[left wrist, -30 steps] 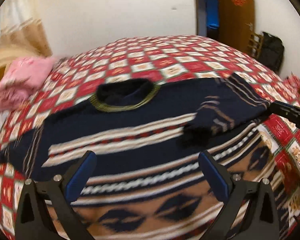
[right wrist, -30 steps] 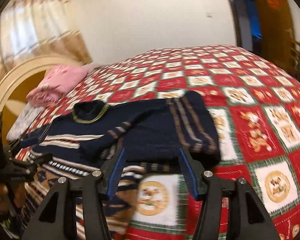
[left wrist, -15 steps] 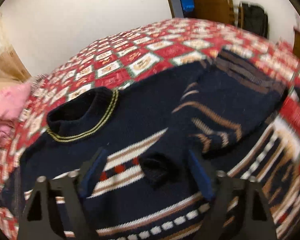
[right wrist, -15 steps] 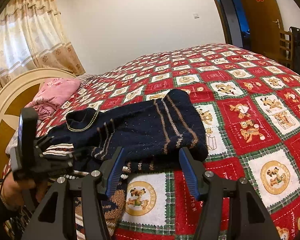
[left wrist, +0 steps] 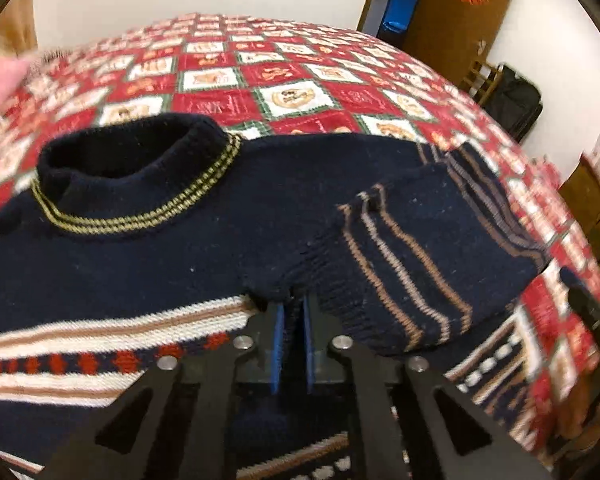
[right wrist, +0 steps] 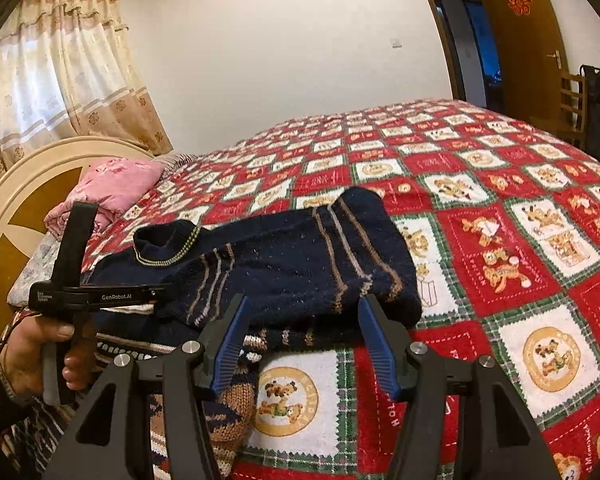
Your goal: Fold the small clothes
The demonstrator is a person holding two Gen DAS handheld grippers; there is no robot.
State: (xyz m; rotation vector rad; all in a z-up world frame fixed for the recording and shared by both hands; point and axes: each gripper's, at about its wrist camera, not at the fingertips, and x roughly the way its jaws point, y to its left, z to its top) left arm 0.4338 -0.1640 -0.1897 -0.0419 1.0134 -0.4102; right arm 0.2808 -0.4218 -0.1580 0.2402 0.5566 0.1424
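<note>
A navy knit sweater [left wrist: 148, 264] with striped bands and a yellow-trimmed collar [left wrist: 132, 168] lies on the bed. Its right sleeve [left wrist: 420, 252] is folded in across the chest. My left gripper [left wrist: 292, 308] is shut on the sleeve's ribbed cuff [left wrist: 284, 280]. In the right wrist view the sweater [right wrist: 300, 264] lies ahead, and my right gripper [right wrist: 304, 320] is open and empty just before its near edge. The left gripper's body [right wrist: 84, 296] shows there at the left, held by a hand.
The bed carries a red, white and green checked bedspread [right wrist: 500, 240]. A pink pillow [right wrist: 116, 188] lies by the curved headboard [right wrist: 20, 200]. A door [right wrist: 516, 40], a chair and a black bag [left wrist: 512, 100] stand beyond the bed's far side.
My left gripper moved forward over the sweater and closed on the folded sleeve's cuff; it was open before. My right gripper stayed open near the sweater's edge.
</note>
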